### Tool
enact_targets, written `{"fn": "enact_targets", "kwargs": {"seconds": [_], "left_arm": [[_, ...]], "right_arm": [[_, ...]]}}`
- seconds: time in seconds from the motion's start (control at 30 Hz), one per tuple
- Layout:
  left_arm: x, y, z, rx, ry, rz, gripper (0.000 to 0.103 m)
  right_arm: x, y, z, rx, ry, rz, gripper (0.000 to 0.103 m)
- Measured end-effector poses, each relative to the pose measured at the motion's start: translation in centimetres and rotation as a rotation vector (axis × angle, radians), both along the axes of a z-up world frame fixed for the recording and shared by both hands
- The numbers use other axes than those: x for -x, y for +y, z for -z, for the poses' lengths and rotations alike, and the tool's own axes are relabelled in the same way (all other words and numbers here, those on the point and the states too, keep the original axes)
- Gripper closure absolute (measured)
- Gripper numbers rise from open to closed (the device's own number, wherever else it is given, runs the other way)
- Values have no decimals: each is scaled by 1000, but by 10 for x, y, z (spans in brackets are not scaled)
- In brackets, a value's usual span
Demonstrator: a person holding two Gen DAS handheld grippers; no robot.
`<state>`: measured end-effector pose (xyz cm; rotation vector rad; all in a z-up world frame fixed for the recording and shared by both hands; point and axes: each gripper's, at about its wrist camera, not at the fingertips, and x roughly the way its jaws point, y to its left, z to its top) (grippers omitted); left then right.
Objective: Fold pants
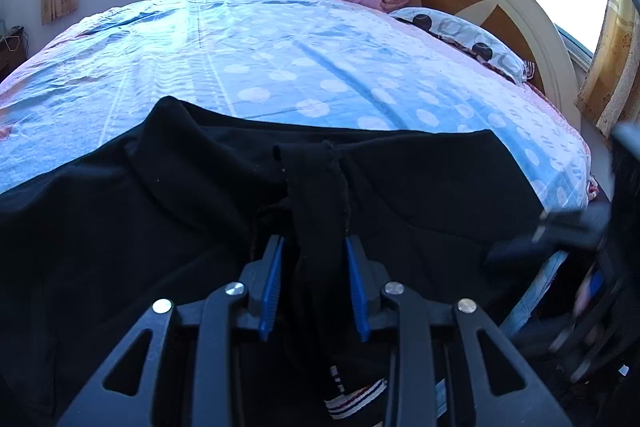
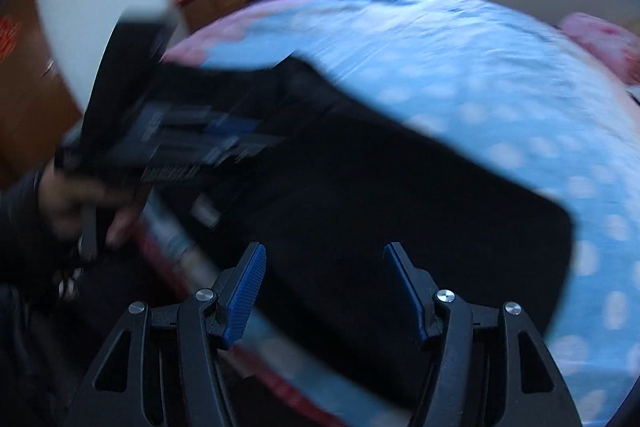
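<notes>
Black pants [image 1: 168,211] lie spread at the near edge of the bed [image 1: 280,59], roughly doubled, not yet a neat stack. Left gripper [image 1: 314,247] is clamped on a bunched strip of the pants fabric between its blue pads. Right gripper [image 2: 324,259] hangs over the pants, jaws apart, empty; that view is blurred. Looks early to midway: further folds and smoothing remain.

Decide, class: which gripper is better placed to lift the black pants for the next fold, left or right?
Probably the left. The left gripper already has a bunched fold of the black pants between its blue pads. The right gripper hangs open and empty above the cloth, its view motion-blurred.
</notes>
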<state>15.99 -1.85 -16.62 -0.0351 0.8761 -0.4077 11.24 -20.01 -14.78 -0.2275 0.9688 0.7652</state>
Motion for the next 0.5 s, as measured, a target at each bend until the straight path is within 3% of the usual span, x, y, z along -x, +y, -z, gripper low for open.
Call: {"fn": "enact_targets", "kwargs": {"seconds": [0.03,0.1,0.23,0.4,0.5], "left_arm": [[-1,0,1,2,7,2,68],[0,0,1,1,3,4,68],[2,7,-5,-3,-13,-7,66],[24,44,-15,-36,-82,-102,41],[39,66,-9,-75,-85,-152,40]], "right_arm": [[2,5,10,27,23,-17,40],[6,14,19,88,-20,-42,40],[4,16,9,90,6,-56,37],[-10,3,-37,-95,24,-19,37],[-39,7,-58,-224,70,36,37]]}}
